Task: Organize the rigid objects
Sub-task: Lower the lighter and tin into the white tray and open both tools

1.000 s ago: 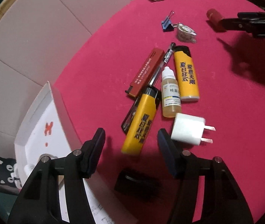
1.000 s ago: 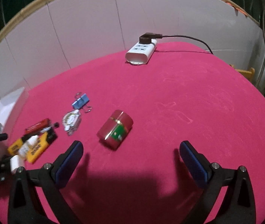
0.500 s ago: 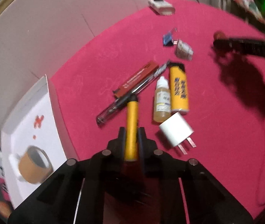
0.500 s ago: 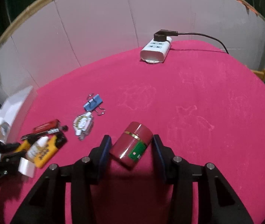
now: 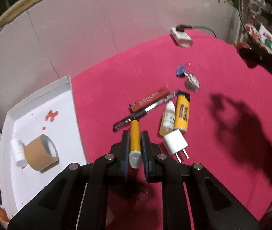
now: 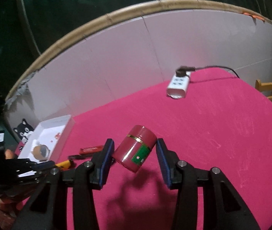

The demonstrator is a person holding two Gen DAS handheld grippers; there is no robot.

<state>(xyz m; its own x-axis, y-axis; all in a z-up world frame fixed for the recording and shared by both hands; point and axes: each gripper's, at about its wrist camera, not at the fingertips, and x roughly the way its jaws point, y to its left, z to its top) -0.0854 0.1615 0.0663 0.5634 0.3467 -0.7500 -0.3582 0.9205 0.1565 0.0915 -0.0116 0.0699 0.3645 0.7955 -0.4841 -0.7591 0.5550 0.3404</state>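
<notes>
My left gripper (image 5: 135, 143) is shut on a yellow lighter (image 5: 134, 140) and holds it above the red tablecloth. My right gripper (image 6: 135, 153) is shut on a dark red tin (image 6: 136, 150) with a green label, lifted and tilted. A white box (image 5: 40, 103) at the left holds a brown tape roll (image 5: 40, 152) and a small white bottle (image 5: 18, 151). On the cloth lie a second yellow lighter (image 5: 182, 113), a dropper bottle (image 5: 167, 120), a white plug adapter (image 5: 175, 144), a black pen (image 5: 145, 110) and a red flat case (image 5: 149, 99).
A blue binder clip (image 5: 181, 71) and a small white trinket (image 5: 192, 80) lie farther back. A white power strip (image 6: 178, 85) with a black cable sits at the table's far edge by the wall. A wooden chair (image 6: 268, 85) stands at the right.
Both grippers were open a second ago. The left closed on the yellow lighter and lifted it; the right closed on the red tin and lifted it off the cloth.
</notes>
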